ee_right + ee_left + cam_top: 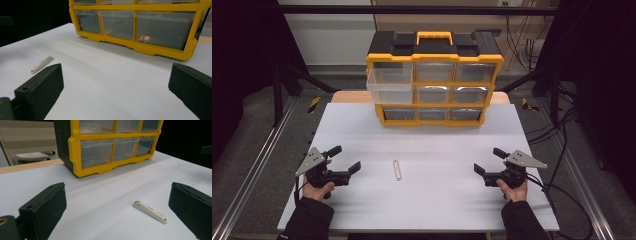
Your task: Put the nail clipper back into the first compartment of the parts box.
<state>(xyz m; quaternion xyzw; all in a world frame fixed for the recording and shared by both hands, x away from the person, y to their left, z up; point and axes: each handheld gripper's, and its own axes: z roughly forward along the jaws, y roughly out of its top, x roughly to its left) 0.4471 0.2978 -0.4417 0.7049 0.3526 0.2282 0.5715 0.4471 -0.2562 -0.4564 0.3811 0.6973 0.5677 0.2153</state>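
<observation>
Even overhead light on the white table, soft shadows, dark surroundings, slightly soft focus.

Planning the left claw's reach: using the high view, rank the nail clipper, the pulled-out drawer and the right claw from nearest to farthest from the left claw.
1. Nail clipper: lying flat on the white table, just to the right of the left claw.
2. Pulled-out drawer: at the organizer's left column, ahead of the claw.
3. Right claw: across the table, on the right side.

Overhead plus two low table-level views
</observation>
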